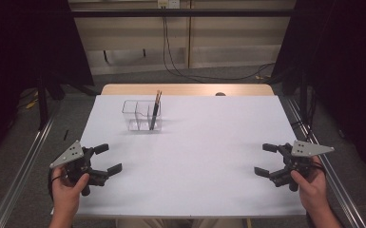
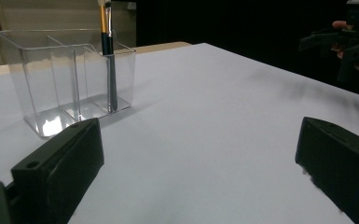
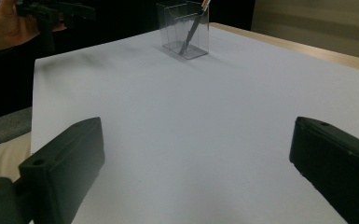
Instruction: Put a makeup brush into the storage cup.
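**Grippers spread at the near corners, brush standing in the clear organiser**

Grippers sit low in the high view. The left gripper [image 1: 105, 158] is at the lower left of the frame, held by a hand at the near left edge of the white table [image 1: 195, 152]; its two black jaws are spread wide with nothing between them. The right gripper [image 1: 265, 159] mirrors it at the lower right, also spread and holding nothing. Above centre and left of the middle stands a clear plastic organiser [image 1: 141, 115] with several compartments. A brush [image 1: 155, 111] with a dark handle and gold ferrule leans in its right-hand compartment, rising above the rim. Both grippers are well apart from the organiser.

In the left gripper view, the two black jaws rise from the bottom corners, wide apart, over bare white table [image 2: 205, 121]. The organiser [image 2: 70, 79] fills the upper left of the frame, and the brush [image 2: 108, 56] stands nearly upright in its rightmost compartment. The right gripper [image 2: 340, 42] appears in the upper right corner.

In the right gripper view, the jaws again stand wide apart at the bottom corners, empty. The organiser [image 3: 185, 29] is at the top centre with the brush [image 3: 192, 29] tilted inside it. The left gripper [image 3: 51, 11] and its hand occupy the upper left corner.
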Demonstrator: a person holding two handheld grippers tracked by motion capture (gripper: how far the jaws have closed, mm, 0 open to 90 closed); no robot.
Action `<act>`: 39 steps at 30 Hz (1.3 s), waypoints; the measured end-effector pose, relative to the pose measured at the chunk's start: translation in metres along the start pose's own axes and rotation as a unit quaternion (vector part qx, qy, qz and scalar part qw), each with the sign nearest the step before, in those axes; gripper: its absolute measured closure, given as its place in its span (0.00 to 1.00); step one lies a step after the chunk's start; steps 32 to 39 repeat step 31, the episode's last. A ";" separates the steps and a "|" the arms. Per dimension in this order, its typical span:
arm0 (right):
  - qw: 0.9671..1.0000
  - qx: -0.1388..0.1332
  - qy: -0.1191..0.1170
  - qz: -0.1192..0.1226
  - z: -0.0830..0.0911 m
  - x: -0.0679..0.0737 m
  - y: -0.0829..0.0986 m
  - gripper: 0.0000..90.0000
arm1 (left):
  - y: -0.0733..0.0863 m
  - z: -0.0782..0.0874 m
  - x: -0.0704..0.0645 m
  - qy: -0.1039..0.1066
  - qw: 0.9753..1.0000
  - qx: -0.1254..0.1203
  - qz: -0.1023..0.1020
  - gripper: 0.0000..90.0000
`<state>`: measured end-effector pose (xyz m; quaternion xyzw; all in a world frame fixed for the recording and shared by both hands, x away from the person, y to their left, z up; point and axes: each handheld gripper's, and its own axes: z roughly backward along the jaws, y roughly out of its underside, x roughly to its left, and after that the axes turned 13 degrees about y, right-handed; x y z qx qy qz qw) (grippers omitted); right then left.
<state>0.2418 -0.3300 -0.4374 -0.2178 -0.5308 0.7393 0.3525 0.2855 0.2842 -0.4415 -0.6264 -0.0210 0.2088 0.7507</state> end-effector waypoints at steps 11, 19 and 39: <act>1.000 -0.002 0.002 -0.003 0.002 -0.002 0.001 0.03 | 0.003 0.002 0.001 -0.004 1.000 0.007 -0.001 0.01; 1.000 0.000 0.005 -0.003 0.002 -0.003 0.002 0.03 | 0.002 0.002 0.000 -0.003 1.000 0.005 -0.003 0.01; 1.000 0.001 0.010 -0.003 0.005 -0.003 0.004 0.03 | 0.001 0.001 0.002 -0.001 1.000 0.001 -0.001 0.01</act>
